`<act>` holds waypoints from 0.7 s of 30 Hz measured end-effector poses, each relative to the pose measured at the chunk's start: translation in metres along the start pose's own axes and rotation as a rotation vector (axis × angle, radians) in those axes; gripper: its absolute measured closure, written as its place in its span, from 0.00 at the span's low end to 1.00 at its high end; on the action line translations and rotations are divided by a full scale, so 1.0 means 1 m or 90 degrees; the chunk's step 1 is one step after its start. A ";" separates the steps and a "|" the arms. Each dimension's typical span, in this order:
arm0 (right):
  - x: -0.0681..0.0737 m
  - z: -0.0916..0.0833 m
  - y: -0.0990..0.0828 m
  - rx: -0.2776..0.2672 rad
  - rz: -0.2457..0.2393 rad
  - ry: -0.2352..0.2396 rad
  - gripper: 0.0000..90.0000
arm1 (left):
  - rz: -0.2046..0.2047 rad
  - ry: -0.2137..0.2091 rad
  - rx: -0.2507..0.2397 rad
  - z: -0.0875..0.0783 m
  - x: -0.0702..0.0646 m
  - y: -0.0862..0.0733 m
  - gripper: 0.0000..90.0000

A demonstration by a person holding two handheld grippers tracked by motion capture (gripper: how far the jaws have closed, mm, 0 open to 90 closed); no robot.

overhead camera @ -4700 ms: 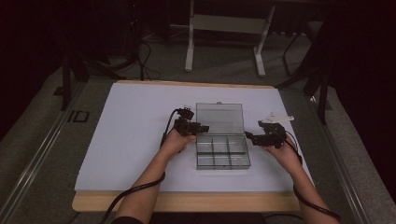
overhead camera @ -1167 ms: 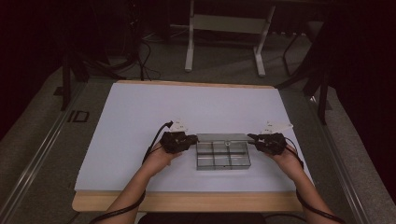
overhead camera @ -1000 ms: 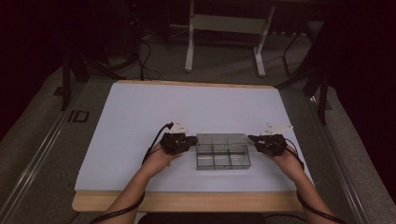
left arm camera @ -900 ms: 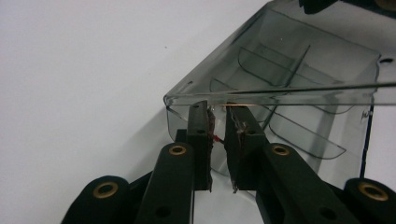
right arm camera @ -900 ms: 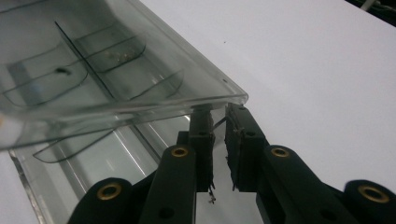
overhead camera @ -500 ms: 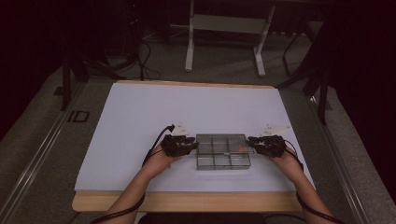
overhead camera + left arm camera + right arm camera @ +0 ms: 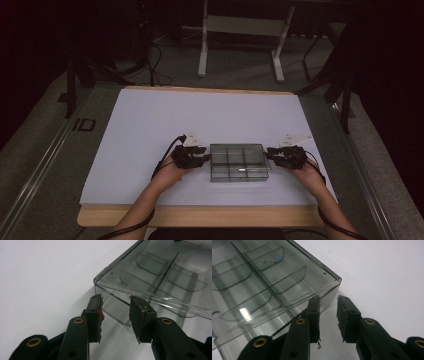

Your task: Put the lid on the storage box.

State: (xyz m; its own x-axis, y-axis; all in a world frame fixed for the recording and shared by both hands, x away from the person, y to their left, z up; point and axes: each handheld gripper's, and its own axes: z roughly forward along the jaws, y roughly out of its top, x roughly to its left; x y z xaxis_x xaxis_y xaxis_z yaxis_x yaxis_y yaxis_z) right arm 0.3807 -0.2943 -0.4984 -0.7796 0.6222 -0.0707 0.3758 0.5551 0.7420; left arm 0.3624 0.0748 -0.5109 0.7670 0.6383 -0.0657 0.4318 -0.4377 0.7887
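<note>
The left hand-held gripper (image 7: 115,315) is sitting at the left end of the clear compartment box (image 7: 238,161), its jaws released and standing apart with nothing pressed between the pads; they have just been opening, and the box's near corner (image 7: 96,281) is lying just beyond the tips rather than between them. The right hand-held gripper (image 7: 328,315) is mirroring this at the box's right end: its jaws have also just been opening, one fingertip (image 7: 314,305) is lying just beside the box wall, and no pad is clamping it. In the high view both grippers, left (image 7: 199,157) and right (image 7: 274,154), are flanking the box, which is resting flat on the white sheet covering the table (image 7: 150,125), near the person's edge.

Compared with a few seconds ago, the lid is no longer standing up behind the tray; the box is now lying closed and a little nearer the person. With both grips let go, the closing and setting down is looking finished, and the hands are likely free to draw away
</note>
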 end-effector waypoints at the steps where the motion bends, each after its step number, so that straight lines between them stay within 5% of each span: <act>1: 0.000 0.000 -0.001 0.003 0.001 0.000 0.80 | -0.001 0.001 0.001 0.000 0.000 0.000 0.70; 14: -0.006 0.002 -0.005 0.012 0.009 -0.013 0.76 | -0.023 0.012 0.007 0.005 0.011 -0.010 0.65; 21: -0.010 -0.003 -0.007 0.002 0.019 -0.027 0.58 | -0.032 0.020 0.006 0.002 0.013 -0.010 0.54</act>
State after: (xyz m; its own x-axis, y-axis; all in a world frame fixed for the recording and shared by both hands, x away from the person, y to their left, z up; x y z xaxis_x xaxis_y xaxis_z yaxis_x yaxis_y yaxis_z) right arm 0.3844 -0.3053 -0.5009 -0.7457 0.6618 -0.0770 0.4004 0.5376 0.7421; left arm 0.3692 0.0861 -0.5209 0.7290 0.6790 -0.0866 0.4743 -0.4099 0.7791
